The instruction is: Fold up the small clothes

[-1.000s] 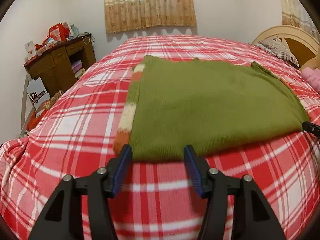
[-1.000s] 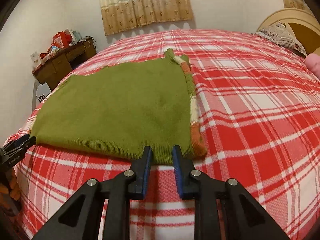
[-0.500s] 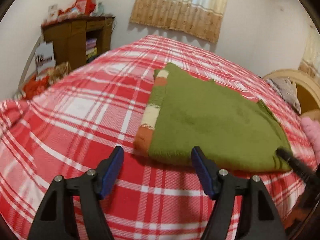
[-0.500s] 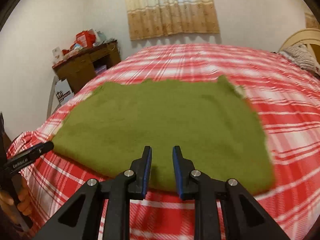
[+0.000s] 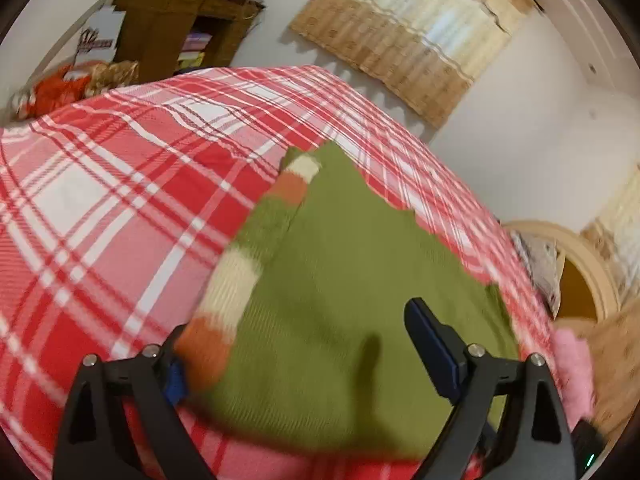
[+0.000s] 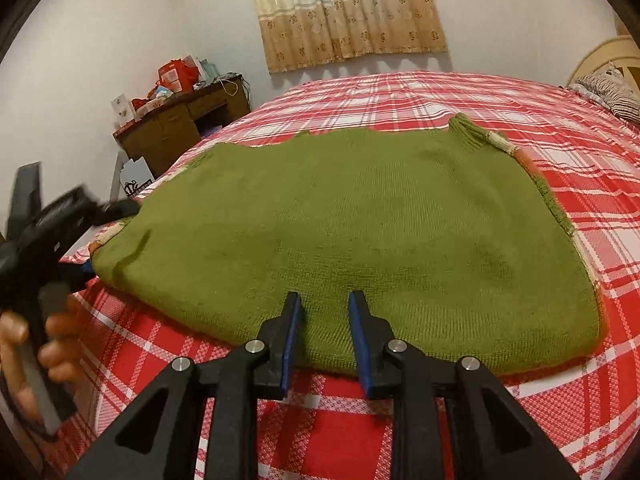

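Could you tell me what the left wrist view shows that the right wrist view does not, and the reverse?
Only the left wrist view shows the striped sleeve close up, over the open left hand-held gripper, plus something pink at right. Only the right wrist view shows the sweater's whole spread, the open right hand-held gripper at its near hem, and the person's hand. Both show the green sweater, plaid bedspread, curtain and wooden desk.

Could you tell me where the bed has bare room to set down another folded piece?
Bare plaid bedspread lies between the green sweater and the curtain wall, and right of the sweater toward the pillow. The near left corner is crowded by the left gripper.
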Tool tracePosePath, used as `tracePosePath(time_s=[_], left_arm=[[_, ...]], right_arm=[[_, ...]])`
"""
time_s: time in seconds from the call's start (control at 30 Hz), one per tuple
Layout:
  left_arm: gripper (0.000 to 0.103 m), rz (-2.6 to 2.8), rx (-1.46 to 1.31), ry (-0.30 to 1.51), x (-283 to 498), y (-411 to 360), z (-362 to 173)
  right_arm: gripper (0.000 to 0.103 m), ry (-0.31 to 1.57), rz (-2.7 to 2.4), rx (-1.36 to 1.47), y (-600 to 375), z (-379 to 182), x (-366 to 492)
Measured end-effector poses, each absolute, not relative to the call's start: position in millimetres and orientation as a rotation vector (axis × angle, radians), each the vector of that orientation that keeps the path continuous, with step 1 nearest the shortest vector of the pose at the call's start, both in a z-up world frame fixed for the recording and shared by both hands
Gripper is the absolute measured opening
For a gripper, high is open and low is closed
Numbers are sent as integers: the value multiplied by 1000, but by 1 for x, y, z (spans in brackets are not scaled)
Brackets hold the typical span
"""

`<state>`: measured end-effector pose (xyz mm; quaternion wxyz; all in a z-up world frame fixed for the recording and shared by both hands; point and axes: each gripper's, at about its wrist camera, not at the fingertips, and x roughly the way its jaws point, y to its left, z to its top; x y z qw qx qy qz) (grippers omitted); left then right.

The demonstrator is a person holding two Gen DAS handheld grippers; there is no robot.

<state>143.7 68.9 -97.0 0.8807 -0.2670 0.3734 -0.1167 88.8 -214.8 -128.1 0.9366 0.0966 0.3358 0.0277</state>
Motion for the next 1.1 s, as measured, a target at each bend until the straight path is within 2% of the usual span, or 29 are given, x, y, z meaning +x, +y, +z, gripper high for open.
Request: tracePosePath(time_s=[0.03,0.17,0.27,0.3,0.33,0.37,0.43,0.53,0.6,0.77,0.83,0.93,1.03,1.1], left_arm=[[85,-247,-563,771,147,67,-95],[78,-248,-498,728,155,58,-85],[77,-239,-519,740,163,62,-89],[74,-232,-529,746,165,63,-91],[65,-225,-527,753,166,63,-93],[61,-213,-515,757,167,62,-94],[44,-178,-464,759,167,60,-94],[26,-154,-402,750,169,57,-92],[19,-152,-368,729,169,53,-88],[13,-185,-200,627,160,18,-63],[6,-235,-93,570,151,-7,-52],[6,-348,100,508,132,-53,-46],[7,-380,191,535,129,-76,-61],[7,-391,119,617,138,-70,-72]], right_arm=[[26,686,57,199,-215,-128,89],[26,734,45,189,-213,-121,96],[26,694,77,210,-205,-105,106],[26,684,87,211,-197,-100,111],[26,676,107,211,-189,-97,117],[26,668,123,208,-182,-96,123],[26,668,138,185,-167,-100,135],[26,739,157,195,-160,-124,149],[26,729,173,225,-164,-121,146],[26,711,225,343,-181,-128,142],[26,703,234,375,-184,-129,141],[26,697,248,412,-187,-131,139],[27,692,259,442,-190,-132,139],[26,690,260,443,-190,-133,140]])
